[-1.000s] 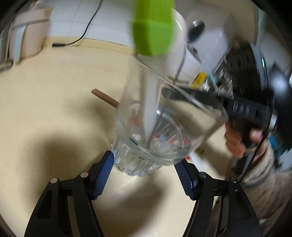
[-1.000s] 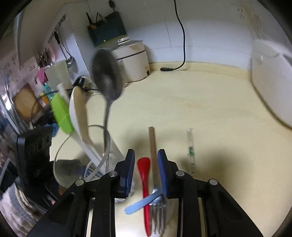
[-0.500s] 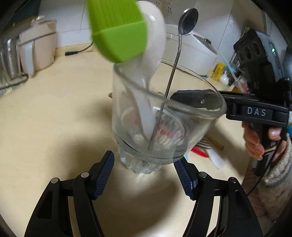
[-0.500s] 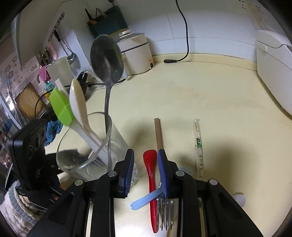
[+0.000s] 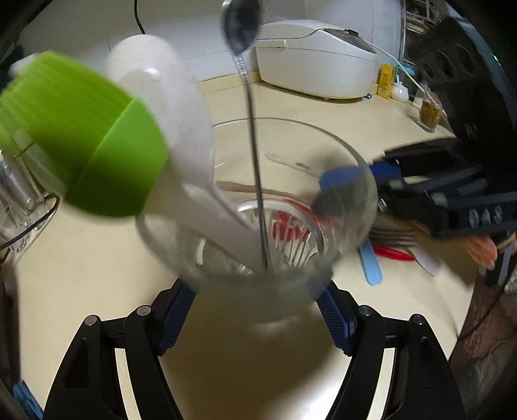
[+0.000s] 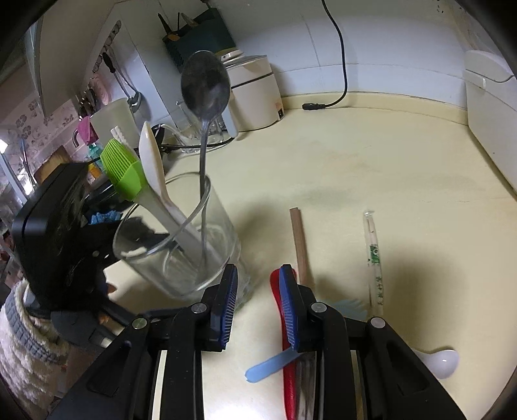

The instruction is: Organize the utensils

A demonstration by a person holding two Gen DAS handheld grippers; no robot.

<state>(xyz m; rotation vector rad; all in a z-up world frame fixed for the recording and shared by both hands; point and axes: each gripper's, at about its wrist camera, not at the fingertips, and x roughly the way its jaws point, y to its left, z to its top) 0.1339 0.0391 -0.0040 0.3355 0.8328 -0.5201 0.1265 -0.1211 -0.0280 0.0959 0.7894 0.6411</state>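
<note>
My left gripper [image 5: 258, 320] is shut on a clear glass [image 5: 258, 226], tilted toward the camera. In it stand a green silicone brush [image 5: 87, 155], a white rice paddle [image 5: 168, 122] and a metal spoon [image 5: 240, 29]. In the right wrist view the glass [image 6: 181, 245] leans left with the same utensils. My right gripper [image 6: 258, 307] is open and empty, low over the counter beside the glass. Under it lie a red spoon [image 6: 289, 371], a light blue utensil [image 6: 268, 365] and a fork [image 6: 305, 381].
On the cream counter lie a wooden chopstick [image 6: 299, 242], wrapped chopsticks [image 6: 373, 255] and a white spoon [image 6: 439, 360]. A white rice cooker [image 5: 313, 58] stands at the back, a cream appliance [image 6: 255, 93] and a black cable [image 6: 336, 64] near the wall.
The left gripper has tilted the glass further toward its camera. The right gripper's jaws have opened wider and it has moved closer to the glass.
</note>
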